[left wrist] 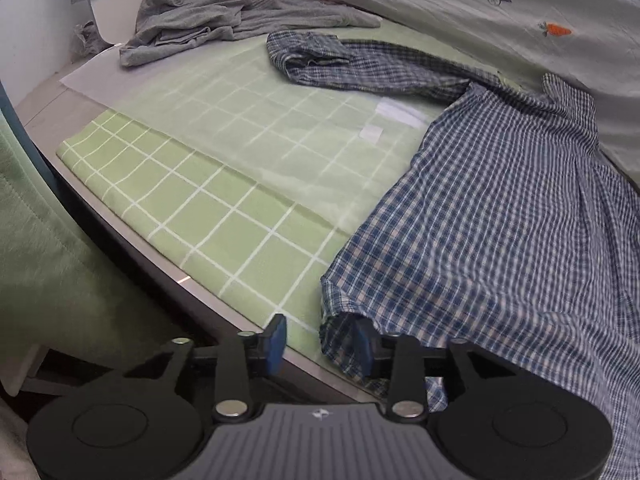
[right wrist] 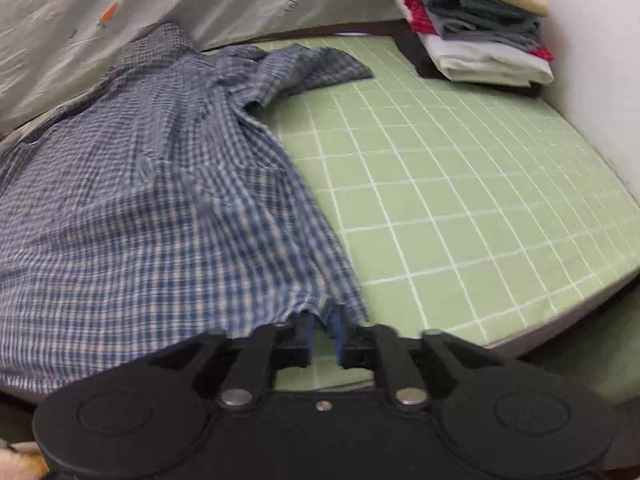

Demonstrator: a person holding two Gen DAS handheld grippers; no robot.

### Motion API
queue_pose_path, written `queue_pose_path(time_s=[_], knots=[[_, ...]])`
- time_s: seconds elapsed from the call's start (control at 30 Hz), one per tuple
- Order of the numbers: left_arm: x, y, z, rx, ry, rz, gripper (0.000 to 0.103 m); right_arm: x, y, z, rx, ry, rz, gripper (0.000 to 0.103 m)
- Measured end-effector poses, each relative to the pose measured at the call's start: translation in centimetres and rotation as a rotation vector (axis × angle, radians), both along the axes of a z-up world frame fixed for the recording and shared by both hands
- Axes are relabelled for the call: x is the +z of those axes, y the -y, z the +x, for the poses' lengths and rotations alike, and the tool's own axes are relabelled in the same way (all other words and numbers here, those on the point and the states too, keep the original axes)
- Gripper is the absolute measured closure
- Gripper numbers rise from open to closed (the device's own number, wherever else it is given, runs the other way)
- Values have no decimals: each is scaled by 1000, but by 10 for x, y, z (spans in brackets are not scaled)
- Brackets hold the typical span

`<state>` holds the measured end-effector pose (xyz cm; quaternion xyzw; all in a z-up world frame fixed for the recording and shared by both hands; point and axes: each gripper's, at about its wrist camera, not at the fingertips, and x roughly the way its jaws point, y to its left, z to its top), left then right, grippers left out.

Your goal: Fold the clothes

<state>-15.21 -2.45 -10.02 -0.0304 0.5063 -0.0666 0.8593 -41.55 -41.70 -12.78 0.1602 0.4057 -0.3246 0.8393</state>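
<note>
A blue-and-white checked shirt [left wrist: 500, 208] lies spread on the green checked cloth [left wrist: 200, 216], one sleeve stretched toward the back. My left gripper [left wrist: 320, 340] is at the shirt's near hem corner with its jaws apart. The bunched corner sits between them against the right pad, and the left pad [left wrist: 277, 338] is bare. In the right wrist view the same shirt [right wrist: 160, 200] fills the left side. My right gripper [right wrist: 323, 334] is at its near hem, jaws a narrow gap apart. The hem edge reaches the fingertips and pale cloth shows through the gap.
A crumpled grey garment [left wrist: 192, 20] lies at the back left. A pale sheet with an embroidered carrot [left wrist: 556, 29] hangs behind the shirt. A stack of folded clothes [right wrist: 480, 36] sits at the back right. The table edge [left wrist: 192, 292] runs just before both grippers.
</note>
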Motion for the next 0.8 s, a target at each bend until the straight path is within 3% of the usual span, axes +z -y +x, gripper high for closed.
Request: queue_pose_path(time_s=[0.03, 0.17, 0.3, 0.53, 0.8], knots=[[6, 1, -1, 5, 18, -9, 47, 7, -2, 2, 30, 22, -22, 65], [19, 19, 2, -41, 70, -12, 42, 30, -2, 12, 105, 109, -51, 61], [22, 41, 2, -67, 92, -32, 37, 41, 14, 17, 91, 176, -20, 49], [-1, 114, 11, -235, 65, -5, 36, 14, 42, 62, 116, 124, 50, 50], [-36, 221, 4, -437, 31, 10, 31, -23, 50, 136, 197, 94, 108, 27]])
